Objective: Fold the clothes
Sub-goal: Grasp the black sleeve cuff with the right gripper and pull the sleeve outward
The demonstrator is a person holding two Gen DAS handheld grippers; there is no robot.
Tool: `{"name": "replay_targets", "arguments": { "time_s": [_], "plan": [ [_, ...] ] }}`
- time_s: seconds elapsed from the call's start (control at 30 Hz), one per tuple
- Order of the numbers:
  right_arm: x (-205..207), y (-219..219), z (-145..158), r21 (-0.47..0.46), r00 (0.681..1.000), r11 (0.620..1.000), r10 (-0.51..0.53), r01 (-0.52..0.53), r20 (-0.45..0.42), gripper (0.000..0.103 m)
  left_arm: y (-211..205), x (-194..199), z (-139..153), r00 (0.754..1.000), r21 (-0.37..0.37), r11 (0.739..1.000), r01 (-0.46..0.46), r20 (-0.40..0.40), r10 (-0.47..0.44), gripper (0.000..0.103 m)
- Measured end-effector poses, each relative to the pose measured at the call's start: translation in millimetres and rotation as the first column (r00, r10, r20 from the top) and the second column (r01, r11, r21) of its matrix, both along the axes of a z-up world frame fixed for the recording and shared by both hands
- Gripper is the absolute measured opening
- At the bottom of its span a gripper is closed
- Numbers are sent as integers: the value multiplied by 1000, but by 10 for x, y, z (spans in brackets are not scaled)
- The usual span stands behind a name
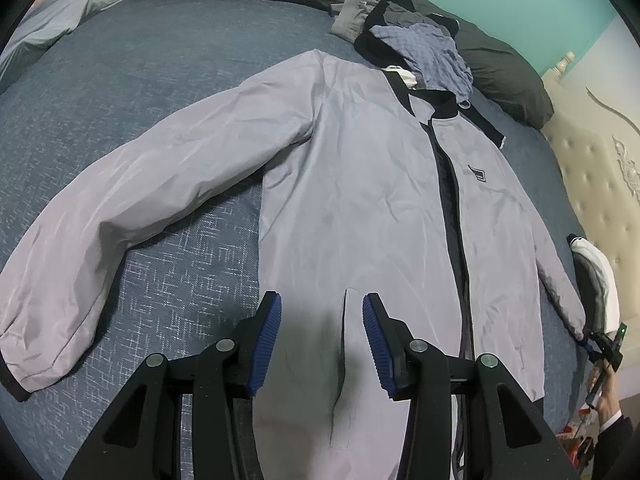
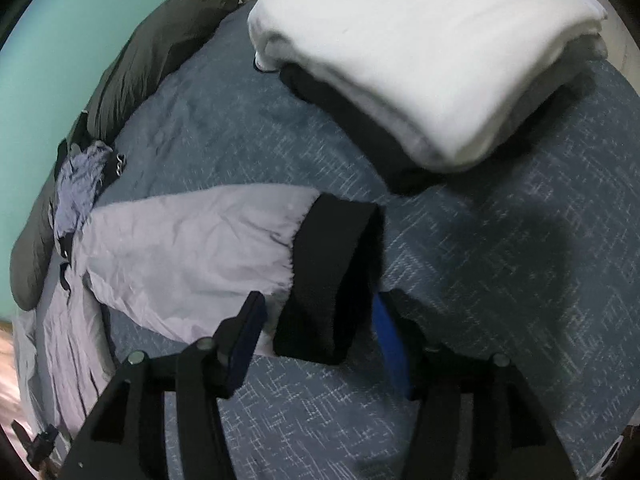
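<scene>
Right claw (image 2: 316, 320) straddles the black cuff (image 2: 332, 276) of the grey jacket (image 1: 360, 208), jaws apart, pads not visibly pressing; cuff lies loose between them on the bed (image 2: 500, 280). Best move, I'd judge: close on the cuff band, not thin sleeve fabric, then carry the sleeve (image 2: 188, 240) across the jacket's front. Left claw (image 1: 322, 336) half open over the jacket's lower front near the pocket slit, gripping nothing. Beyond right claw: folded white stack (image 2: 432, 60). Beyond left claw: unfolded pile (image 1: 416, 40).
</scene>
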State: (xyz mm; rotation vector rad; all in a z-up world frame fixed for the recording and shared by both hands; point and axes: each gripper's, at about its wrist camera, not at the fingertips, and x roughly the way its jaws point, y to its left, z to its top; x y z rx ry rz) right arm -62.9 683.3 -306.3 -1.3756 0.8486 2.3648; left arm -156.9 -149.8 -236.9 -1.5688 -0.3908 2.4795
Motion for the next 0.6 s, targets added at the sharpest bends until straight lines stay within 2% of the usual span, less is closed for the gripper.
{"name": "replay_targets", "arguments": {
  "time_s": [0.03,0.13,0.23,0.33,0.6],
  "plan": [
    [-12,-21,-8,4,1000,1000,4,-4,-3,43,-7,-4,7,1000,-1,1000,-2,0,2,47],
    [-62,-82,-31,14,1000,1000,13,-13,-11,30,-33,-14,27,1000,-5,1000,-7,-4,7,47],
    [-94,-146,4,51,1000,998,22,-21,-10,9,-47,-15,43,1000,-6,1000,-7,-6,7,47],
    [-134,-180,103,94,999,995,30,-27,-31,4,-57,-14,42,1000,-8,1000,-10,-7,10,47],
    [-185,-194,630,215,991,975,77,-51,-112,3,-82,-7,29,1000,-1,1000,-14,-2,14,47]
  ]
}}
